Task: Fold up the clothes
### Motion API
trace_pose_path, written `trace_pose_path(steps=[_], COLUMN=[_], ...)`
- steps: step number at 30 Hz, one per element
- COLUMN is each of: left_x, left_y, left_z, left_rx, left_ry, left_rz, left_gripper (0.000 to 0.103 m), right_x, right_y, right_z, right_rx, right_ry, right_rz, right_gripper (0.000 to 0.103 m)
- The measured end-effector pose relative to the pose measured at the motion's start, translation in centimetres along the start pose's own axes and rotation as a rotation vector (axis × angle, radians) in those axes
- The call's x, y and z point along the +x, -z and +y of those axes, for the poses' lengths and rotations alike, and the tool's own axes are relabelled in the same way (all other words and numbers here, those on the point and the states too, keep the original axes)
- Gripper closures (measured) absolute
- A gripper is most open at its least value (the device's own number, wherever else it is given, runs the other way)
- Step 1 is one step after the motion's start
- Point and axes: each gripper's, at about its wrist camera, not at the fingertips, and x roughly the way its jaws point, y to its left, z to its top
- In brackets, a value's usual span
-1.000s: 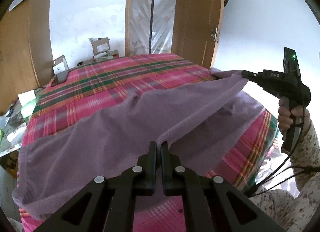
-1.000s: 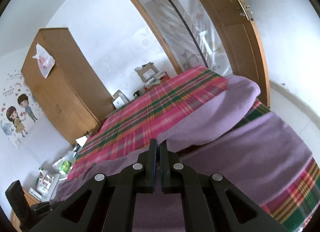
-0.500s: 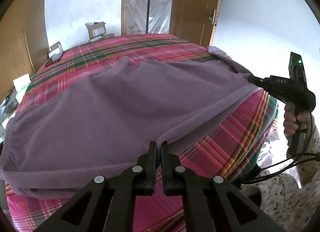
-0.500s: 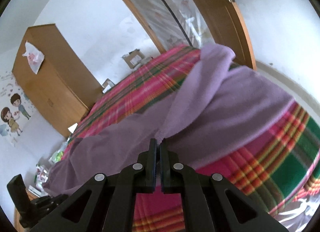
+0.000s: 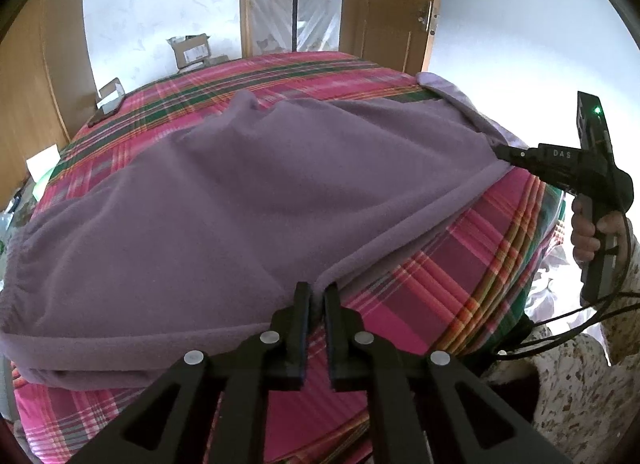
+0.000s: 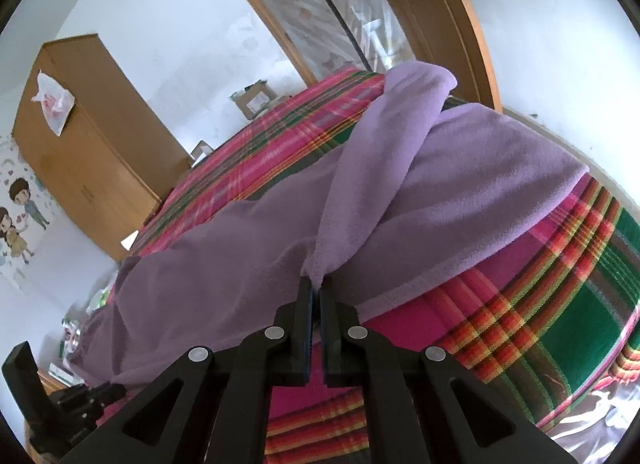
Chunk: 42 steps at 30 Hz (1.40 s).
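Note:
A purple fleece garment point(image 5: 240, 200) lies spread over the bed's pink and green plaid cover point(image 5: 440, 276). My left gripper point(image 5: 317, 288) is at the garment's near edge. Its jaws are opening slightly, and the cloth's hem is still between the fingertips. Off to the right, my right gripper point(image 5: 498, 152) pinches the hem at the bed's side. In the right wrist view, the right gripper point(image 6: 316, 282) is shut on a bunched fold of the garment point(image 6: 240, 256), which rises away from the tips. The plaid cover point(image 6: 540, 304) shows below it.
A wooden wardrobe point(image 6: 92, 136) stands left of the bed. A wooden door point(image 5: 392, 16) and a glazed doorway are behind it. Cardboard boxes point(image 5: 192, 50) sit by the far wall. A hand point(image 5: 592, 220) holds the right gripper, with cables hanging beside the bed's right edge.
Both grippers have come down with the garment. The cloth hung lifted a second ago and now lies flat on the bed. The gap in the left jaws has widened a little.

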Motion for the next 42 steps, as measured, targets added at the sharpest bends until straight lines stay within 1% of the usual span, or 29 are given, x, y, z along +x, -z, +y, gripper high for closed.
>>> trace_pose_path(steps=[1,4,8,10,14,15,18,21,24,26,29,31,36,39,42], left_x=[0.0,-0.1,-0.8,-1.5,-3.0,-3.1,-3.3,-2.2,0.2,1.6,3.4,4.4,6.4,7.3,7.9], left_y=[0.0,-0.1,-0.2,-0.5,-1.8,-2.1,-3.1,-4.1,-5.4,-6.1,-7.0,-7.3,-8.0,-8.4,-8.6], left_z=[0.0,-0.2,-0.5,-0.3,0.3,0.3,-0.3,-1.0,-2.1,-2.8,-3.8,-4.5,-5.2,-5.2,-5.3], left_rx=[-0.003,-0.017,-0.017,-0.03,-0.093,-0.1,-0.079,-0.051,-0.037,-0.035,-0.022,-0.015,-0.023,-0.039,-0.046], left_ry=[-0.001,0.008,0.022,0.042,0.16,0.181,0.21,0.226,0.265,0.289,0.311,0.311,0.326,0.331,0.339], left_rz=[0.004,0.018,0.034,0.018,-0.034,-0.043,-0.07,-0.057,-0.021,0.003,0.029,0.041,0.073,0.087,0.096], left_gripper=[0.096,0.093,0.092,0.092,0.092,0.092,0.092,0.092,0.092,0.092,0.092,0.092,0.092,0.092,0.092], right_x=[0.0,0.0,0.1,0.0,-0.5,-0.7,-1.4,-1.9,-1.9,-1.6,-0.5,0.8,4.8,7.0,9.6], right_y=[0.0,0.0,-0.1,-0.1,-0.6,-0.8,-1.4,-2.5,-4.0,-5.3,-7.4,-8.9,-11.9,-13.2,-14.1], right_z=[0.0,-0.1,-0.4,-0.5,-0.6,-0.6,-0.6,-1.1,-1.4,-1.4,-1.5,-1.5,-1.2,-0.4,0.4], right_rx=[-0.007,-0.024,-0.039,-0.042,-0.054,-0.063,-0.083,-0.075,-0.09,-0.111,-0.145,-0.165,-0.184,-0.232,-0.273], right_ry=[0.003,0.011,0.022,0.022,0.022,0.023,0.026,0.045,0.082,0.105,0.139,0.141,0.18,0.178,0.214], right_rz=[0.003,0.012,0.026,0.027,0.018,0.011,-0.008,-0.026,-0.049,-0.063,-0.07,-0.055,0.007,0.037,0.082], right_gripper=[0.096,0.096,0.093,0.091,0.088,0.088,0.087,0.086,0.081,0.08,0.078,0.075,0.07,0.069,0.069])
